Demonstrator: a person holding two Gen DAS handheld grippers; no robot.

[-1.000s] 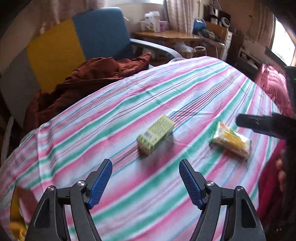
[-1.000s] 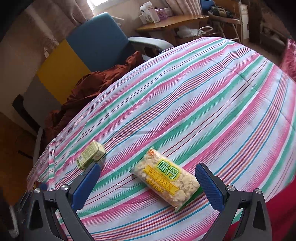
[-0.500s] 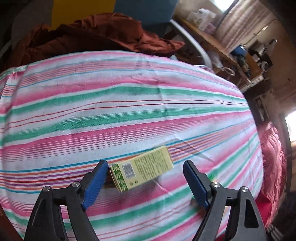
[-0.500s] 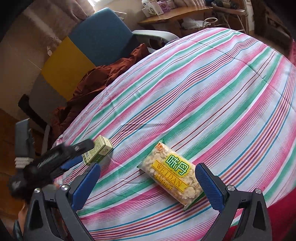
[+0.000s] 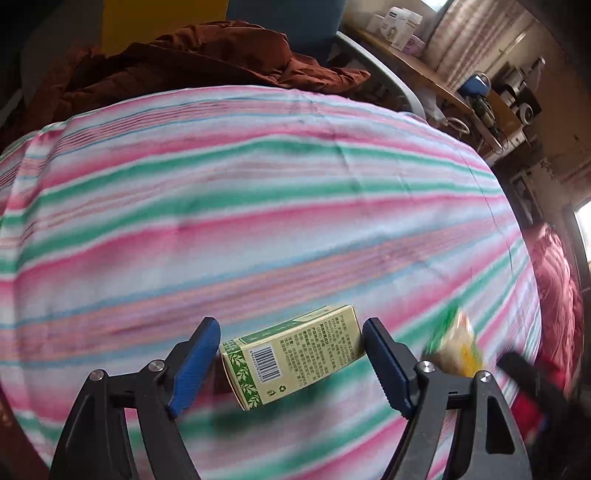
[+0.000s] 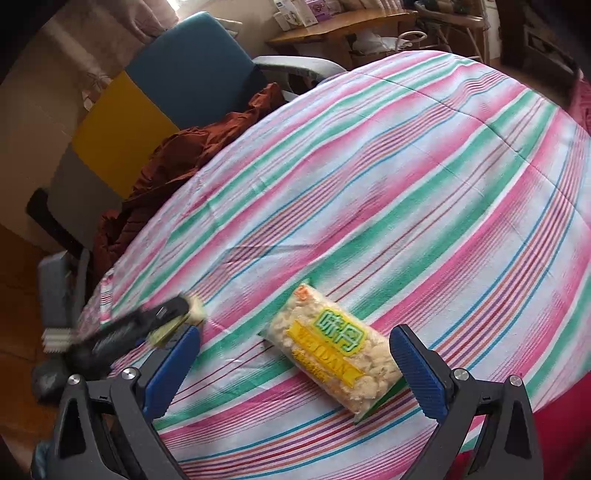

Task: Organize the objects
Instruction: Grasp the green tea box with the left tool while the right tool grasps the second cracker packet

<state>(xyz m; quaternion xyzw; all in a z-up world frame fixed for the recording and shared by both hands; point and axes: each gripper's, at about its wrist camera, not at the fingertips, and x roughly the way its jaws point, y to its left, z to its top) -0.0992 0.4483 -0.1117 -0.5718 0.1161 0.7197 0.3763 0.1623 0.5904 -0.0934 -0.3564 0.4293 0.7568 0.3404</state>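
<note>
A small green-and-yellow carton lies on its side on the striped bedspread, between the blue pads of my left gripper, which is open with both pads close to its ends. The carton's end also shows in the right wrist view, partly behind the blurred left gripper. A clear snack bag with yellow and green print lies between the wide-open fingers of my right gripper. The bag also shows, blurred, in the left wrist view.
A rust-brown garment is heaped at the bed's far edge against a blue and yellow chair. A wooden desk with boxes stands behind. A red blanket lies at the bed's right side.
My left gripper has moved down and in around the carton, its fingers narrowing toward the carton's ends. My right gripper has moved slightly closer to the snack bag, still wide open.
</note>
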